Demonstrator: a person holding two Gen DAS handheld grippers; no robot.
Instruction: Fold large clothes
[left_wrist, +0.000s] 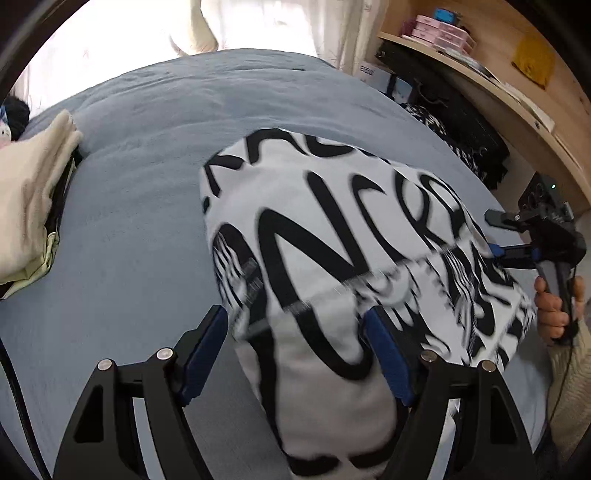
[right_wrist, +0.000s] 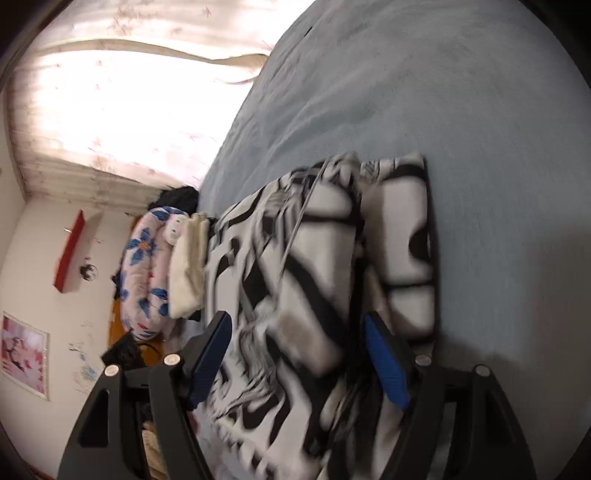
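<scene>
Garment; right gripper only in left view.

Daylight pours through the curtain behind the bed and burns it out to plain white; in my left view the same window glares along the top edge. The blue bedcover is evenly lit and fairly sharp. The black-and-white garment smears with motion blur in both views, its lettering streaked, worst near my fingers. In my right view a soft shadow lies on the cover beside the garment at lower right. Both lenses bend the scene hard: the bed bulges like a dome, and dark vignette rings the corners.
</scene>
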